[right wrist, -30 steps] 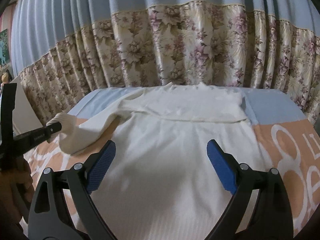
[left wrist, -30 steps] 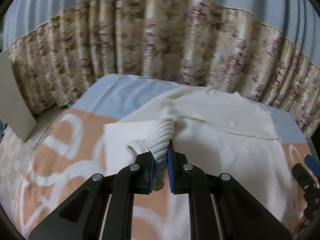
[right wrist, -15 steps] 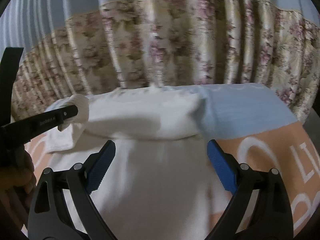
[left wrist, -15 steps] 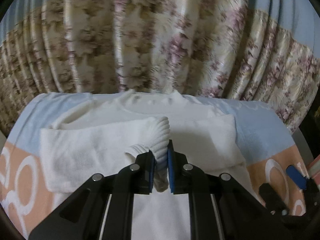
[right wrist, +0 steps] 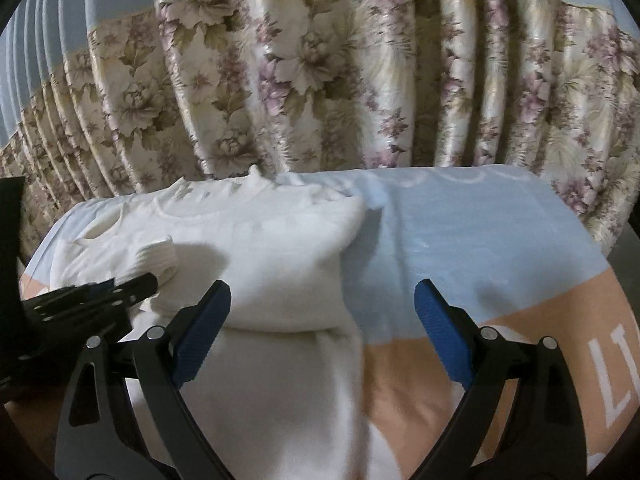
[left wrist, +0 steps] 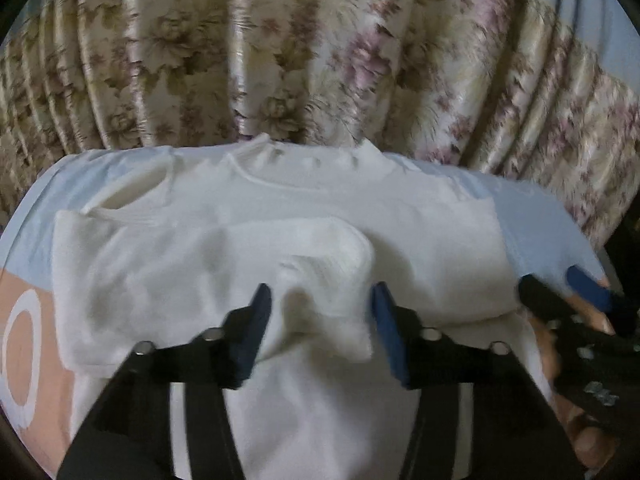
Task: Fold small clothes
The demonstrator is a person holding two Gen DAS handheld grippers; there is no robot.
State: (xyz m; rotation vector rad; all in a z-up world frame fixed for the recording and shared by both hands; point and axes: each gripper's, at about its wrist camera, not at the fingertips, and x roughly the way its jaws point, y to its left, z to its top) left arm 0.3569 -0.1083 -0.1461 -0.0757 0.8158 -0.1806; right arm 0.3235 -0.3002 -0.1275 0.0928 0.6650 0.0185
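A white knit sweater lies flat on the blanket, collar toward the curtain, its right sleeve folded in. The left sleeve lies folded across the chest and ends in a ribbed cuff. My left gripper is opening; the cuff sits loose between its blue pads, which stand apart from it. In the right wrist view the cuff rests just past the left gripper. My right gripper stands open over the sweater's folded right edge, holding nothing. It also shows at the right edge as the right gripper.
The sweater lies on a light blue and peach blanket with white lettering. A floral curtain hangs right behind the far edge. A person's hand holds the right gripper at the lower right.
The left gripper carried the sleeve cuff to the right across the sweater's chest, lowered it and opened, letting the cuff go. The right gripper shifted toward the sweater's right edge, still open.
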